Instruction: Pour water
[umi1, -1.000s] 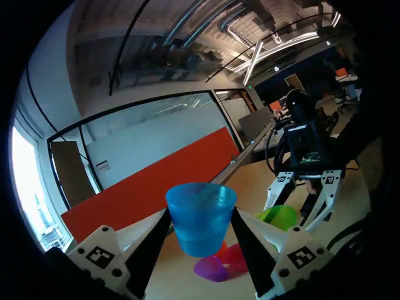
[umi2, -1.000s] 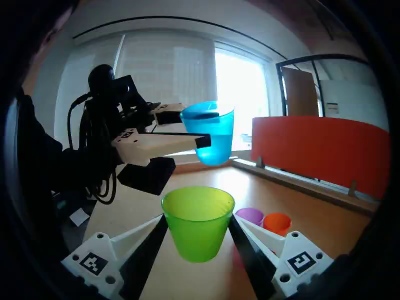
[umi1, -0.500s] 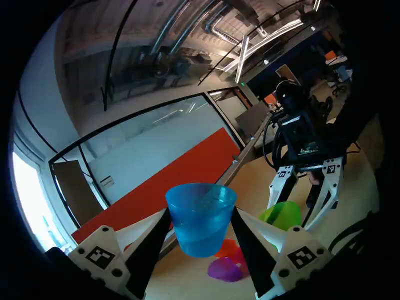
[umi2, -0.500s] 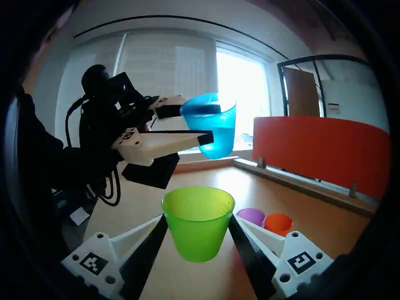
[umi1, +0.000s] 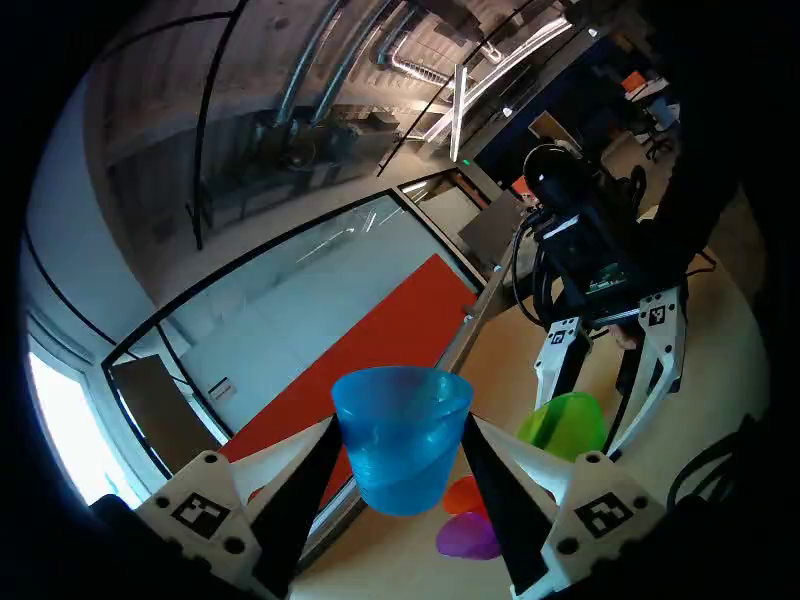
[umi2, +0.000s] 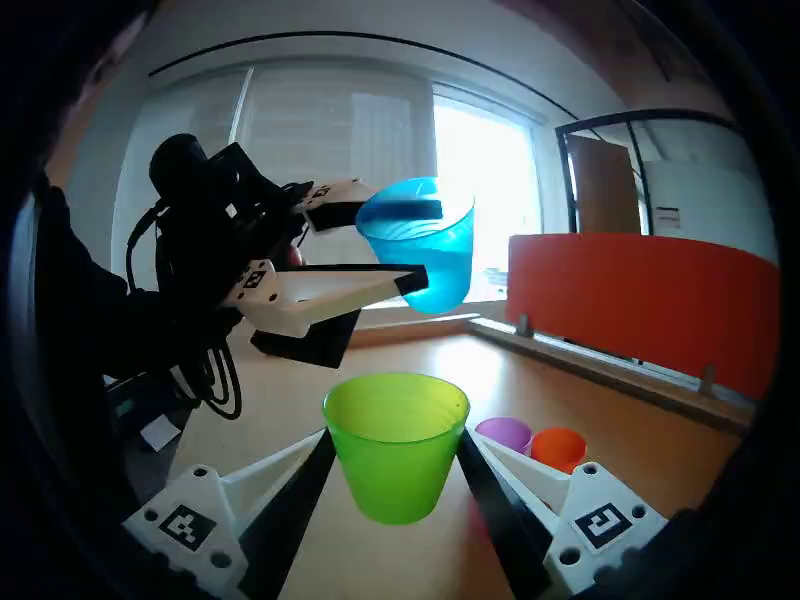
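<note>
My left gripper (umi1: 398, 470) is shut on a translucent blue cup (umi1: 401, 436) with water in it, held high and tilted. In the right gripper view that blue cup (umi2: 420, 243) hangs above and slightly behind the green cup, leaning toward it, with the left gripper (umi2: 405, 245) around it. My right gripper (umi2: 396, 465) is shut on an upright green cup (umi2: 396, 445) above the wooden table (umi2: 620, 440). The left gripper view shows the green cup (umi1: 565, 423) lower right, held by the right gripper (umi1: 600, 415).
A purple cup (umi2: 503, 433) and an orange cup (umi2: 556, 446) stand on the table beyond the green cup; they also appear as the purple cup (umi1: 468, 536) and orange cup (umi1: 462, 494). An orange partition (umi2: 650, 300) runs along the table's far edge.
The left gripper has risen a little and tipped the blue cup further toward the green cup. The right gripper and green cup have stayed still.
</note>
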